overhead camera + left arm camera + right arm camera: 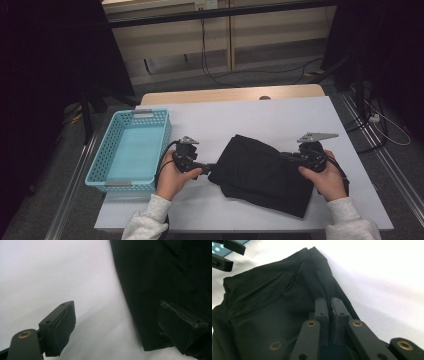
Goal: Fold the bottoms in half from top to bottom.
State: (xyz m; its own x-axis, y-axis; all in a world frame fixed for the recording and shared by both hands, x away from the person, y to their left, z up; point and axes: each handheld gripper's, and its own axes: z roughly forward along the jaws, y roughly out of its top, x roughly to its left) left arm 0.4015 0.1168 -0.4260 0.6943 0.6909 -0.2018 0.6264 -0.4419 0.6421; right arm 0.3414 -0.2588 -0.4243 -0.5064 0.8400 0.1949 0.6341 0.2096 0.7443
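The right gripper [330,305] is clenched on a fold of the black garment [260,172], its two pads pressed together with a ridge of cloth pinched between them at the garment's right edge. The left gripper [117,327] stands wide, grasping nothing: one pad [60,327] hangs over bare white table [280,112] just beside the garment's left edge, the other over the cloth itself. The garment lies folded and flat between the two grippers, near the table's front edge. A turquoise basket [131,150] sits well to the garment's left, beyond the left gripper.
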